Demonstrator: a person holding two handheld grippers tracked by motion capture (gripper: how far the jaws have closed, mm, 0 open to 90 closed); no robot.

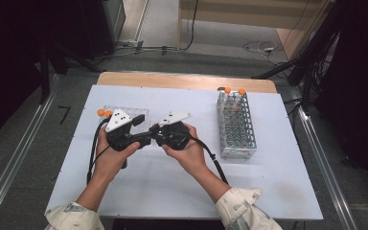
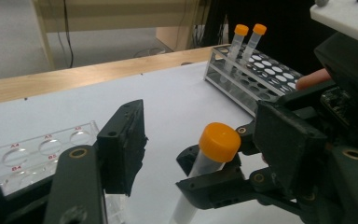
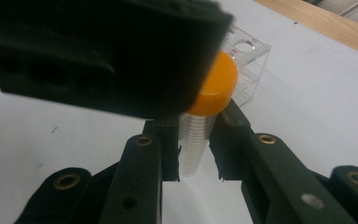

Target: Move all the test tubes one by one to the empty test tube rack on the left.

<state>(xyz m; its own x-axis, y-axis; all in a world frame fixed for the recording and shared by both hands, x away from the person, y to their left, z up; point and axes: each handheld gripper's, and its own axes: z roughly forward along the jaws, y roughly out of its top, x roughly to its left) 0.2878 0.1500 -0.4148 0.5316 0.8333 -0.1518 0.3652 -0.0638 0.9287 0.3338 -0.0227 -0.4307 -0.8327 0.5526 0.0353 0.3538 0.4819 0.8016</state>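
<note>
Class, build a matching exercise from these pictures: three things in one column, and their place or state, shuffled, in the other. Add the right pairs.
Things:
1. tube
2. metal rack
3. clear rack

Place or state:
A. holds two orange-capped tubes at its far end
B. gripped between the right gripper's jaws
C. lies by the left gripper

Pairs: 1-B, 2-A, 3-C

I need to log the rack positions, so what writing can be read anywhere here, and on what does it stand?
"A4", "A5": red, beside holes on the clear rack, left gripper view.
"B4", "B5": red, in the row below.
A further red mark by the farthest hole: too faint to read.
Red marks on it in the right gripper view: blurred.
</note>
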